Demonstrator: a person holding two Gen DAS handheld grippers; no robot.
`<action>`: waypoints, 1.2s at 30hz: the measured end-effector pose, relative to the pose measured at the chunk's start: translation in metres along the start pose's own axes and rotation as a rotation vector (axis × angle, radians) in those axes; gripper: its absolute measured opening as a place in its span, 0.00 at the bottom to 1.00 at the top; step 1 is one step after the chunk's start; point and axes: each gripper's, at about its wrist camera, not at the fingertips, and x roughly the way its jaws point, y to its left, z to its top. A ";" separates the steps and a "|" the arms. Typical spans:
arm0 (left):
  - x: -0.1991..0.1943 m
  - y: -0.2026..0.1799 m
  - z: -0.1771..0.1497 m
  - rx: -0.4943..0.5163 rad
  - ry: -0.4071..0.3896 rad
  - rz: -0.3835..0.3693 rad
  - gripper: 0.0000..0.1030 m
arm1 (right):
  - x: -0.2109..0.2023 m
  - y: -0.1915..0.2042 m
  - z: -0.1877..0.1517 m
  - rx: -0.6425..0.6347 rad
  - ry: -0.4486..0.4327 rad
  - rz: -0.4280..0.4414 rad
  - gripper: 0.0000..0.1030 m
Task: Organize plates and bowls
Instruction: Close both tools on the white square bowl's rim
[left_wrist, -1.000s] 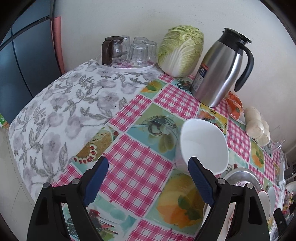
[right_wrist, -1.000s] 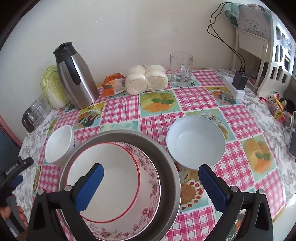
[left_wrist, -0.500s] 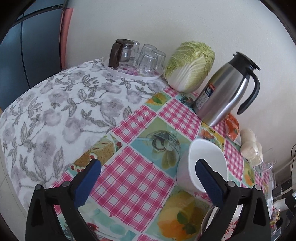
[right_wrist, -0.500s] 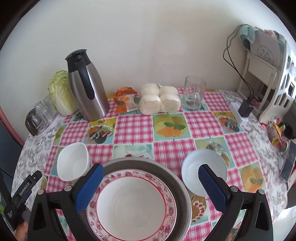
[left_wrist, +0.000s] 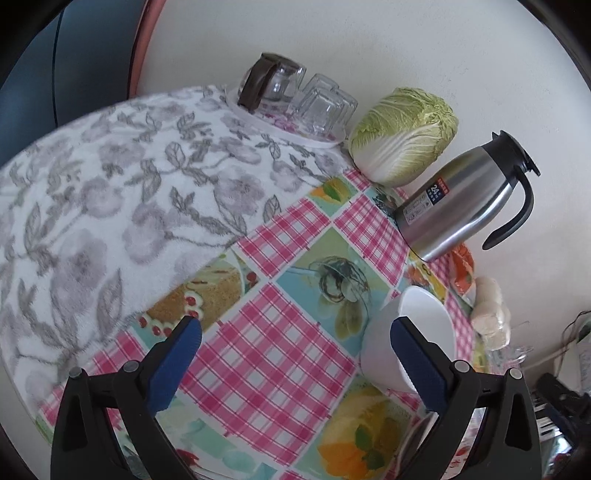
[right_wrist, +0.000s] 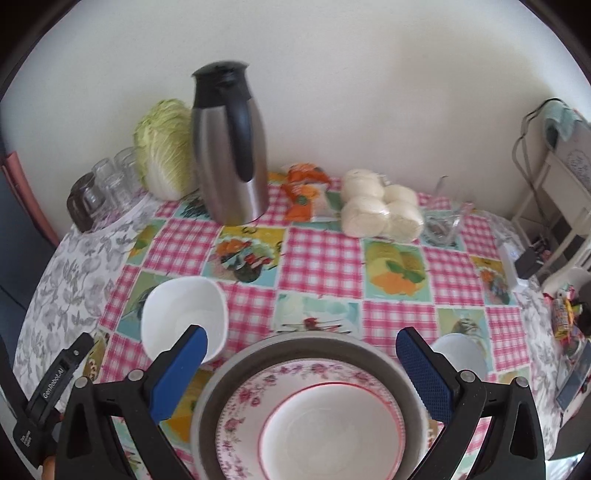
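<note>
Fingers of the left gripper spread wide and holding nothing, above the checked surface, with the square white bowl just behind the right-hand pad: apparently lined up so that a short sideways shift could bring the rim between the pads. Right gripper likewise wide apart and empty, hanging over the floral plate, nested inside the metal basin, probably the collecting stack for the crockery. Same square white bowl left of the basin, upright and apart from it; round white bowl right of it, partly hidden by a finger, so contact with the basin not judgeable. Farther back, clear of the working zone: steel jug, cabbage, wrapped buns, glass mug, and upturned glasses on a tray beside the wall, likely kept there to leave the front free for stacking.
</note>
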 end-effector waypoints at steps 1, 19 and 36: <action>0.002 0.003 0.000 -0.023 0.010 -0.026 0.99 | 0.004 0.004 0.001 0.002 0.016 0.010 1.00; 0.054 -0.029 -0.021 -0.017 0.179 -0.185 0.75 | 0.079 0.037 -0.001 0.018 0.162 0.037 0.64; 0.069 -0.049 -0.029 0.020 0.200 -0.238 0.36 | 0.124 0.056 -0.002 0.013 0.242 0.120 0.08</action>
